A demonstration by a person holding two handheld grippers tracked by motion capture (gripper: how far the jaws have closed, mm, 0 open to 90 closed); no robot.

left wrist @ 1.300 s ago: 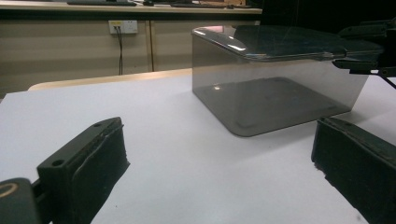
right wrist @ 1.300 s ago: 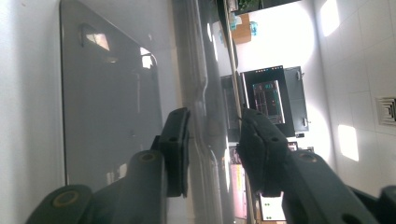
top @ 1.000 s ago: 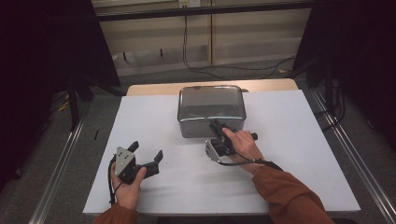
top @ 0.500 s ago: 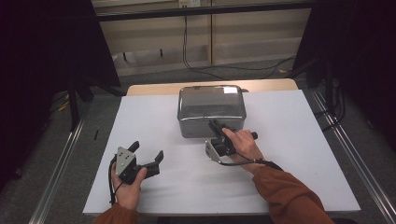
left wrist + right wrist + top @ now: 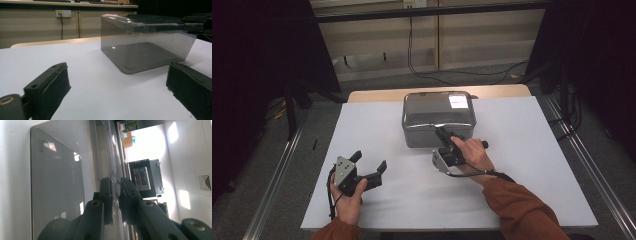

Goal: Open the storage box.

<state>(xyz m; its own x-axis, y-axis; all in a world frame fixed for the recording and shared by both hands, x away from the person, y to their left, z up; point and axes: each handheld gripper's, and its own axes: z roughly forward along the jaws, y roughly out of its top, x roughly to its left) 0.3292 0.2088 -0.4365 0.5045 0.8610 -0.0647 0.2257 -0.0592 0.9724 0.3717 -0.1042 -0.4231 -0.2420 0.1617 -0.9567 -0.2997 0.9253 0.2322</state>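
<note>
Two tools — the right tool (image 5: 443, 134) pinches the box's lid (image 5: 438, 107) edge to lift it; the left tool (image 5: 371, 166) waits wide open, holding nothing, on the desk (image 5: 532, 150).

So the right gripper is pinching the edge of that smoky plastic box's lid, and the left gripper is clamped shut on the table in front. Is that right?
Not quite. The left gripper is open, its jaws spread wide with nothing between them, as the left gripper view shows. The rest holds: the right gripper pinches the lid edge of the smoky plastic box.

Smoky grey box (image 5: 438, 118), white table (image 5: 377, 125), black claws.
</note>
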